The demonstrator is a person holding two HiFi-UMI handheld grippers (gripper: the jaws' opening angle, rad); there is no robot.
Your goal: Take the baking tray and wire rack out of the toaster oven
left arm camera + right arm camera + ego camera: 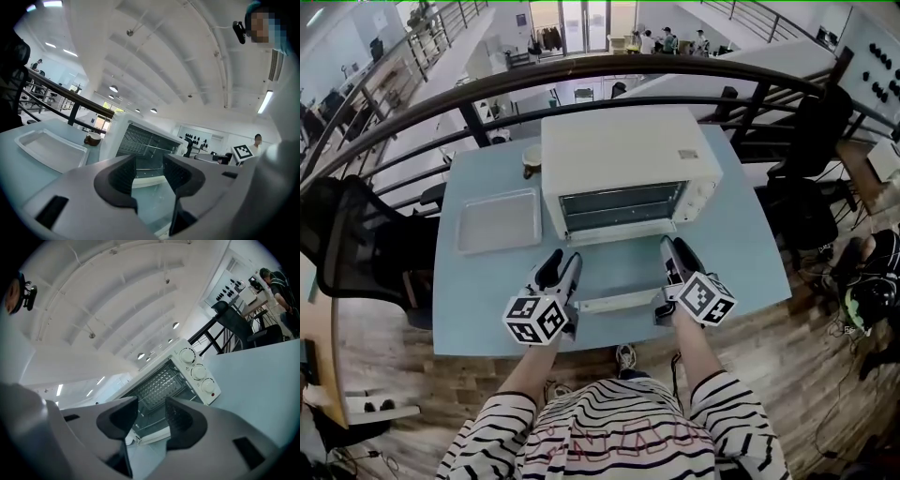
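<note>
The white toaster oven (628, 155) stands at the back of the blue table, its glass door folded down flat towards me, handle (617, 302) nearest. Wire rack bars (149, 146) show inside the cavity. The pale baking tray (499, 220) lies on the table left of the oven, also in the left gripper view (49, 149). My left gripper (565, 261) hovers by the door's left side and my right gripper (672, 248) by its right, both pointing at the oven. The left gripper (150, 171) and right gripper (152, 416) stand open with nothing between the pads.
A small brown and white cup (532, 159) sits behind the tray, left of the oven. A dark metal railing (609, 70) runs behind the table. A black chair (356, 239) stands at the left. The oven's three knobs (199, 372) are on its right side.
</note>
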